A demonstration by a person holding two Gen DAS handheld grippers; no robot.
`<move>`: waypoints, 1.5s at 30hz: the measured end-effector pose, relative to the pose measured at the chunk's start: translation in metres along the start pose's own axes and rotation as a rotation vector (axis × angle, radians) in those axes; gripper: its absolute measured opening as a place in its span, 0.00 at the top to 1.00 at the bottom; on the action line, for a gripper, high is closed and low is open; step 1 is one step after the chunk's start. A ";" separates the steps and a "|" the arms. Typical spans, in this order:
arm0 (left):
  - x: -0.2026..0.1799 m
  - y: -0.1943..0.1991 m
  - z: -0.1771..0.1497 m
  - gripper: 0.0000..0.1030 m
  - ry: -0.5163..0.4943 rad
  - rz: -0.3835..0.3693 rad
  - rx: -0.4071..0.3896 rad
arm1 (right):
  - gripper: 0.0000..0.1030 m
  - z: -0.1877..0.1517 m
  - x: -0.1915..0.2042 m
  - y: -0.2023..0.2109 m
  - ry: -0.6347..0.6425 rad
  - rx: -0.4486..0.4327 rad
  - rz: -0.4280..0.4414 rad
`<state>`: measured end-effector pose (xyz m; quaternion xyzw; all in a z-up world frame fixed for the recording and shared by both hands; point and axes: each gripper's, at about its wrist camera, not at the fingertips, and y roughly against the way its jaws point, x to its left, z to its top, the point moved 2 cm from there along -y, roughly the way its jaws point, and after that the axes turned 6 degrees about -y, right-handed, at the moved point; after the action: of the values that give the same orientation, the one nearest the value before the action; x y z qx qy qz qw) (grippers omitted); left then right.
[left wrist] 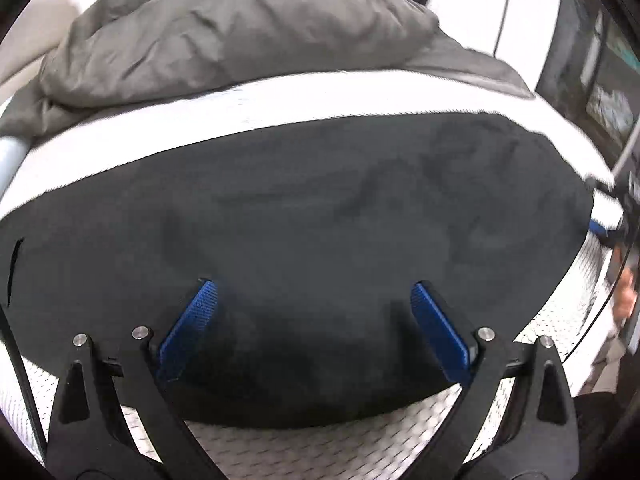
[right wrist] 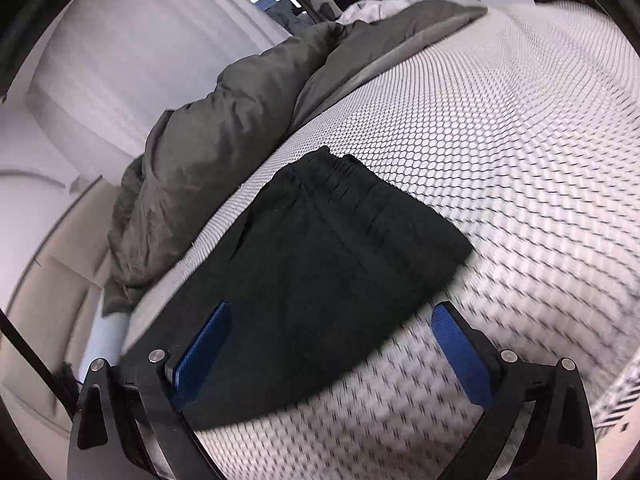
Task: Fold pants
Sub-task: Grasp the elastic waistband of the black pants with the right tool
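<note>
While the black pants (left wrist: pixel 304 248) lie flat on the mattress (right wrist: pixel 500 152), left gripper (left wrist: pixel 312 292) and right gripper (right wrist: pixel 332 312) hover above, jaws apart, empty; grey duvet (left wrist: pixel 224 32) far behind.

The left hand-held gripper (left wrist: pixel 314 286) hangs with jaws wide apart and nothing between them over black pants (left wrist: pixel 300 220) spread on a white honeycomb-patterned mattress (left wrist: pixel 340 448), a rumpled grey duvet (left wrist: pixel 240 28) beyond.
</note>
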<state>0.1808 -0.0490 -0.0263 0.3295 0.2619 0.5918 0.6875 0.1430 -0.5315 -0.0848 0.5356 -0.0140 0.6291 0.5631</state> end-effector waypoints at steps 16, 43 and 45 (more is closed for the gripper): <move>-0.045 -0.030 -0.010 0.04 -0.069 0.036 0.036 | 0.80 0.018 0.034 -0.008 0.043 -0.085 0.081; 0.120 0.014 -0.062 0.05 0.262 0.142 -0.001 | 0.83 -0.174 0.255 -0.118 0.783 0.232 0.081; 0.121 0.015 -0.057 0.05 0.304 0.095 -0.015 | 0.83 -0.182 0.253 -0.122 0.812 0.247 0.057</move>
<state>0.1482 0.0797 -0.0476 0.2429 0.3426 0.6688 0.6135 0.1641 -0.1979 -0.0592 0.3073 0.2695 0.8011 0.4372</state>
